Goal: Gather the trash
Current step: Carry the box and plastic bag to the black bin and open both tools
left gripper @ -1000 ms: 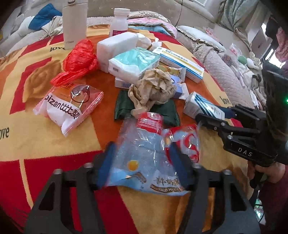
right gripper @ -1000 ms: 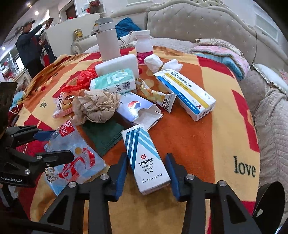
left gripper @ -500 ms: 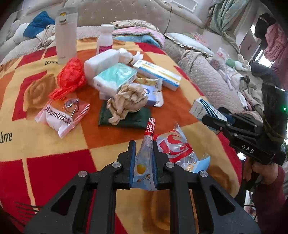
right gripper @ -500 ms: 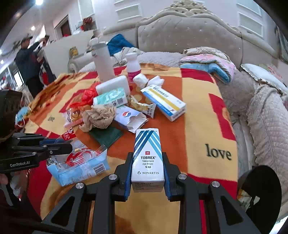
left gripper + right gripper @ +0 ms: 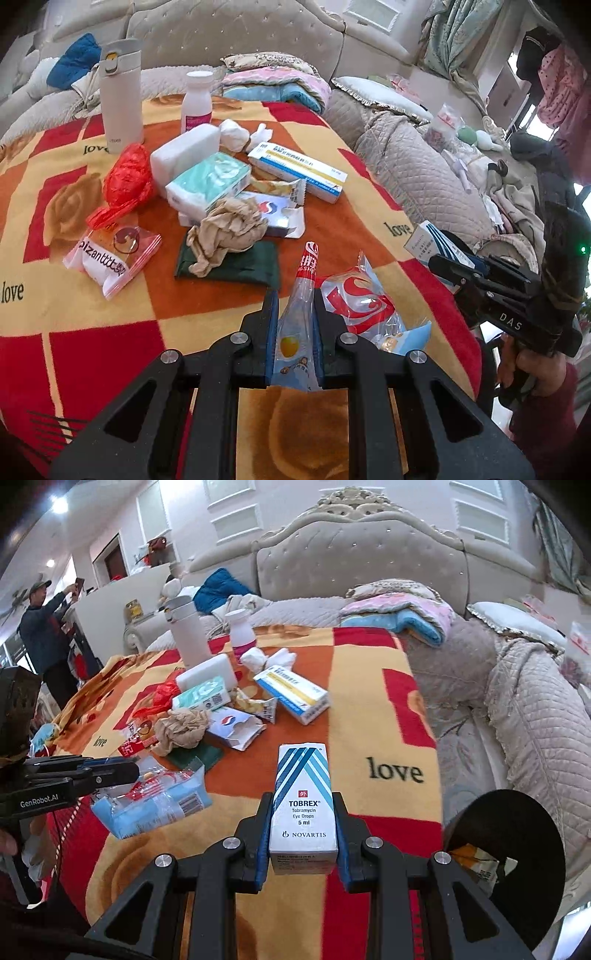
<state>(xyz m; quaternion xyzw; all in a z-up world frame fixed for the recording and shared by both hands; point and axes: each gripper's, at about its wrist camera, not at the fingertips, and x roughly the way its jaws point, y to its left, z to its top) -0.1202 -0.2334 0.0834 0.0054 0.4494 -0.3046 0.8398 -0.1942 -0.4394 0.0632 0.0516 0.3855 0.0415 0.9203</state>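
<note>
My left gripper point(image 5: 294, 314) is shut on a clear plastic wrapper point(image 5: 354, 306) printed in red and blue, held just above the blanket; the wrapper fans out to the right of the fingers. In the right wrist view the same wrapper point(image 5: 155, 805) hangs from the left gripper point(image 5: 110, 770) at the left edge. My right gripper point(image 5: 302, 812) is shut on a white and blue eye-drops box point(image 5: 303, 771), lifted clear of the blanket. That box point(image 5: 424, 240) and the right gripper point(image 5: 454, 266) also show at the right of the left wrist view.
On the red and yellow blanket point(image 5: 92, 295) lie crumpled brown paper point(image 5: 229, 229), a red bag point(image 5: 127, 181), a snack packet point(image 5: 110, 258), tissue packs point(image 5: 207, 184), a long medicine box point(image 5: 299, 170), a flask point(image 5: 122, 96) and a pill bottle point(image 5: 197, 101). A black round container point(image 5: 506, 849) sits low right. A person point(image 5: 44, 635) stands far left.
Both grippers went from open around their items to shut on them. The wrapper and the eye-drops box have risen off the blanket, and the pile now looks farther away.
</note>
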